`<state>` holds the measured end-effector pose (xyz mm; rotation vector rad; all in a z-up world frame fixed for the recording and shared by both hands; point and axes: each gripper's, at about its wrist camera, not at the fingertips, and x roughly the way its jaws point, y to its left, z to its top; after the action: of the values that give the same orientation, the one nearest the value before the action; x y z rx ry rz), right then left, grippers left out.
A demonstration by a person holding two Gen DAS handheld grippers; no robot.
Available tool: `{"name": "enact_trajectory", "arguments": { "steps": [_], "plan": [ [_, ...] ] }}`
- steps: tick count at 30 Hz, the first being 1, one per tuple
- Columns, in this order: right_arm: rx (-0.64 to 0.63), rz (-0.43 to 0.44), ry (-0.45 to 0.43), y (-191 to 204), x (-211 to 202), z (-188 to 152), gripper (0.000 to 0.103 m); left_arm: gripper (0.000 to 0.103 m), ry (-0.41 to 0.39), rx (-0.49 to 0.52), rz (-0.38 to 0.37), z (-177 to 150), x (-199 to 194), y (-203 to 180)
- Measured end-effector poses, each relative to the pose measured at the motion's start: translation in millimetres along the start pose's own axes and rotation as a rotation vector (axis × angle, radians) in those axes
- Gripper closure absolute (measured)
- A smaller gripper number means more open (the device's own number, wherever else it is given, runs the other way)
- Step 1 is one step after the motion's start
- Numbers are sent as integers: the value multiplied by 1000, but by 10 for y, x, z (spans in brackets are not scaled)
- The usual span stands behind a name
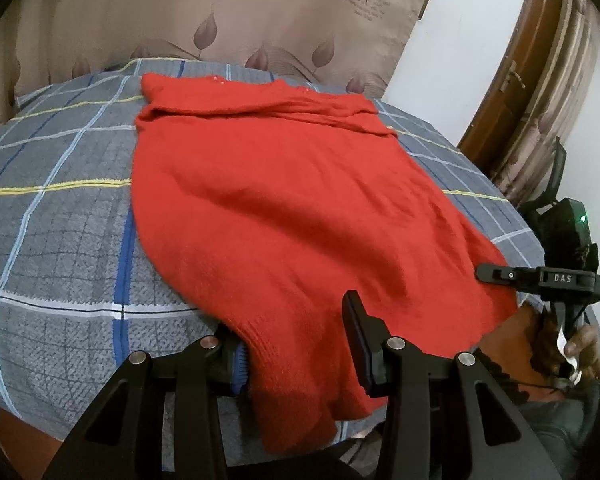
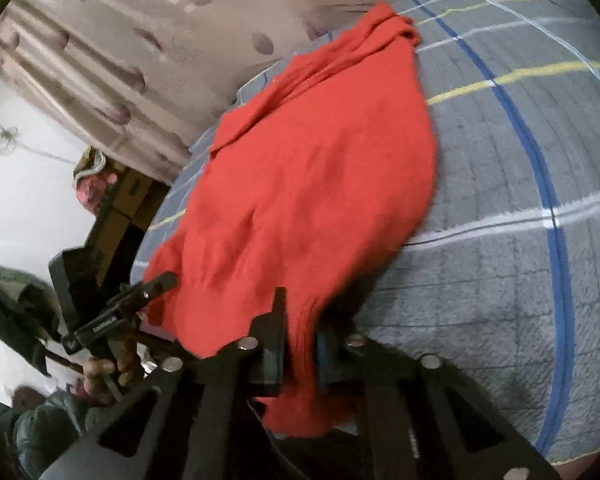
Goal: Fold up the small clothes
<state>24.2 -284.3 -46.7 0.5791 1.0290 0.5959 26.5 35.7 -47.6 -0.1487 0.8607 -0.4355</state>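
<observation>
A red knitted sweater (image 1: 284, 200) lies spread on a grey checked bedspread (image 1: 60, 208), its near hem hanging over the bed's front edge. My left gripper (image 1: 296, 344) has its jaws apart around the near hem, one finger each side of the cloth. In the right wrist view the sweater (image 2: 316, 184) runs away from the camera, and my right gripper (image 2: 300, 344) is shut on its near hem. The right gripper also shows at the sweater's right corner in the left wrist view (image 1: 492, 274). The left gripper shows in the right wrist view (image 2: 160, 282) at the sweater's other corner.
A beige leaf-patterned curtain (image 1: 260, 12) hangs behind the bed. A white wall and a wooden door (image 1: 540, 80) are at the right. The person's hand (image 1: 580, 344) holds the right gripper's handle beside the bed. The bedspread (image 2: 520, 240) extends to the right of the sweater.
</observation>
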Motion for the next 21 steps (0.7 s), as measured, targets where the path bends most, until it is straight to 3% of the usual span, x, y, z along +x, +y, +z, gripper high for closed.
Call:
{"name": "enact_trajectory", "arguments": {
  "steps": [4, 18, 21],
  "plan": [
    [0, 15, 1, 13, -1, -3, 91, 84, -7, 61, 64, -6, -5, -61],
    [9, 31, 21, -29, -8, 19, 88, 88, 4, 54, 79, 18, 10, -38],
    [-8, 36, 24, 39, 2, 27, 77, 88, 13, 50, 84, 13, 26, -30]
  ]
}}
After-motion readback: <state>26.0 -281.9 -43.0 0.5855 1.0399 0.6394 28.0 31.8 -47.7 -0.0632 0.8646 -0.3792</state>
